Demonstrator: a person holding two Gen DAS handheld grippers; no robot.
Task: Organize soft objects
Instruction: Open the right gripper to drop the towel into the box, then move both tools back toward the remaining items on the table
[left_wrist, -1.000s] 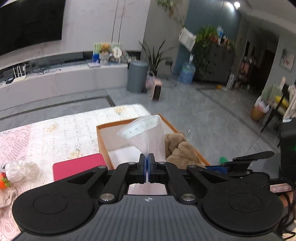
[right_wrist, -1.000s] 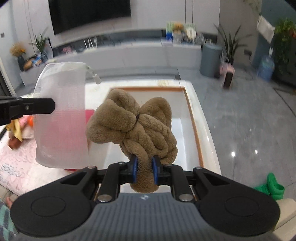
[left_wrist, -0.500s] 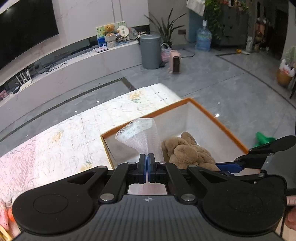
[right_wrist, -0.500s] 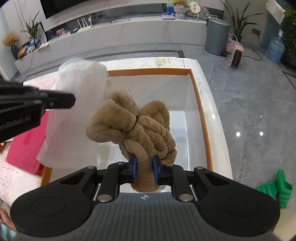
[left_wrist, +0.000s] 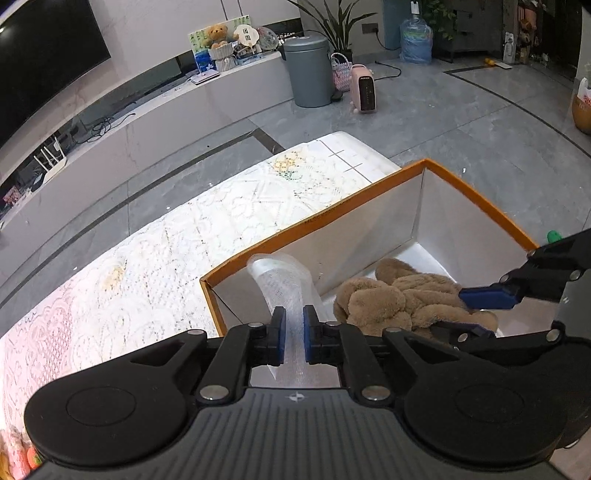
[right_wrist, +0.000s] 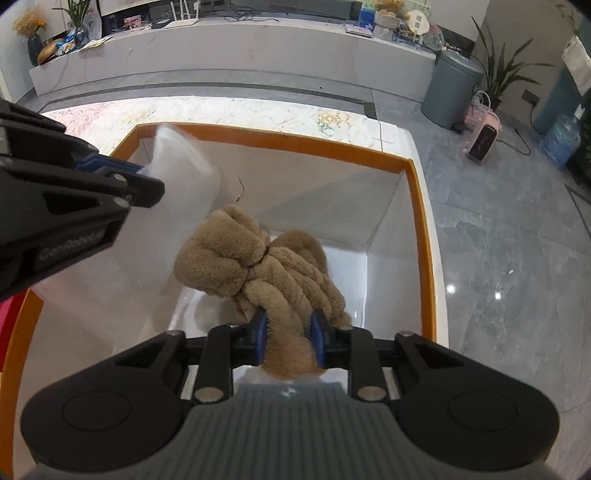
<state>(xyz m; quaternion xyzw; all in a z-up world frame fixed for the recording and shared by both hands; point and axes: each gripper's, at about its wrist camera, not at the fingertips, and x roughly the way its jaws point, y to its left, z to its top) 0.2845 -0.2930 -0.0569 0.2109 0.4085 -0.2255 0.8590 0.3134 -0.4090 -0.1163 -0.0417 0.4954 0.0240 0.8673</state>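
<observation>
Over the orange-rimmed box (left_wrist: 369, 192), the left wrist view looks steeply down along the left gripper (left_wrist: 294, 334). A strip of white mesh fabric (left_wrist: 284, 284) runs up between its blue pads; the jaws are opening, a thin gap shows on either side of the strip, and the pads no longer press on it. The mesh hangs inside the near left corner of the box, against the inner wall. Just beside it, to the right, the brown plush toy (left_wrist: 391, 299) sits low in the box, with the right gripper (left_wrist: 480, 314) reaching in from the right edge of the view and one blue pad lying on the plush. The box stands on a tabletop covered by a white lace cloth (left_wrist: 184, 251).

From the right wrist view, the right gripper (right_wrist: 289, 338) points down into the same box (right_wrist: 417, 206). Its jaws are opening, yet a thick fold of the brown plush toy (right_wrist: 258, 262) fills the space between the pads and touches both. The body of the toy is bunched over the white floor of the box. At left, the left gripper (right_wrist: 107, 168) crosses the frame, with the white mesh fabric (right_wrist: 184, 177) draping from it down the left inner wall, just beside the plush.
</observation>
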